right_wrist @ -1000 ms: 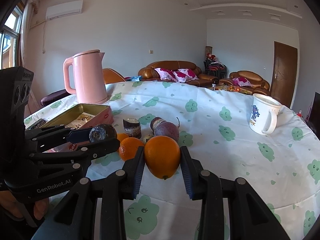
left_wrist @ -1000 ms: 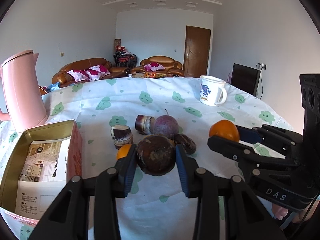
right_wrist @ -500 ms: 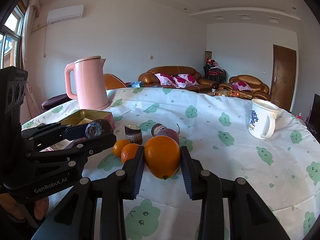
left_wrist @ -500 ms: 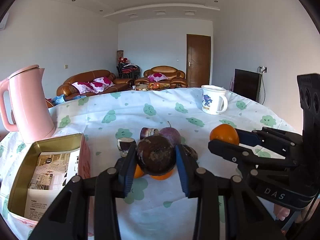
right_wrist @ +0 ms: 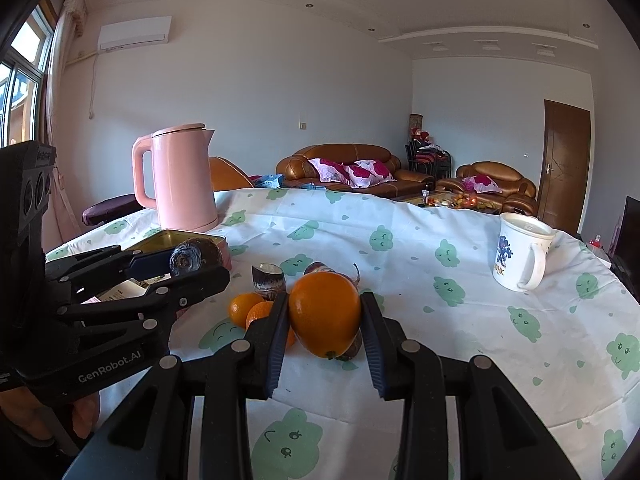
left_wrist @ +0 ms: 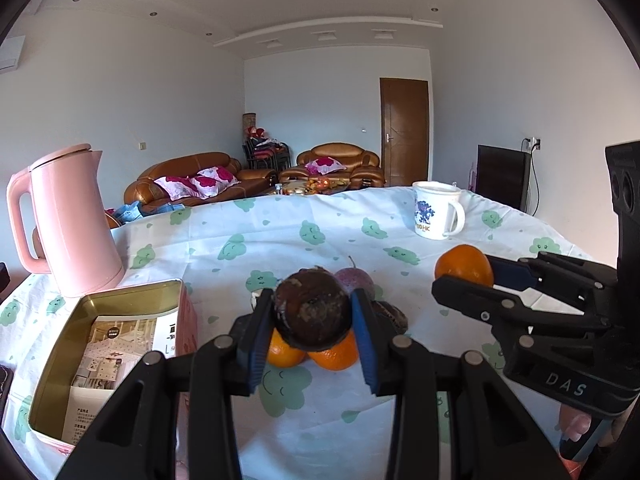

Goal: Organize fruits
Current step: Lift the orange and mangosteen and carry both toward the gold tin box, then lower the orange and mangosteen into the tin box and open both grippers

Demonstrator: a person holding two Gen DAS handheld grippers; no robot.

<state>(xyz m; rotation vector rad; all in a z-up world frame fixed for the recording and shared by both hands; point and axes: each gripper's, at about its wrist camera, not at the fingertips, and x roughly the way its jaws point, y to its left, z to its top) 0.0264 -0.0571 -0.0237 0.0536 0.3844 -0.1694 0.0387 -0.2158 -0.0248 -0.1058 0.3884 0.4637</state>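
Note:
My left gripper [left_wrist: 313, 314] is shut on a dark brown round fruit [left_wrist: 312, 314] and holds it above the table. It also shows in the right wrist view [right_wrist: 186, 259]. My right gripper [right_wrist: 325, 318] is shut on a large orange [right_wrist: 325, 318], also held above the table, seen too in the left wrist view [left_wrist: 464, 266]. On the cloth lie two small oranges [right_wrist: 246, 310], a purple fruit [left_wrist: 354, 280], a cut dark piece [right_wrist: 269, 278] and another dark piece [left_wrist: 390, 316].
An open gold tin [left_wrist: 52, 368] with paper inside sits at the left. A pink kettle [left_wrist: 72, 220] stands behind it. A white mug [left_wrist: 436, 216] stands at the far right. The table [right_wrist: 440, 272] has a white cloth with green prints.
Both grippers have risen with their fruit and tilted up. The fruit pile on the cloth now sits lower and partly behind the held fruit.

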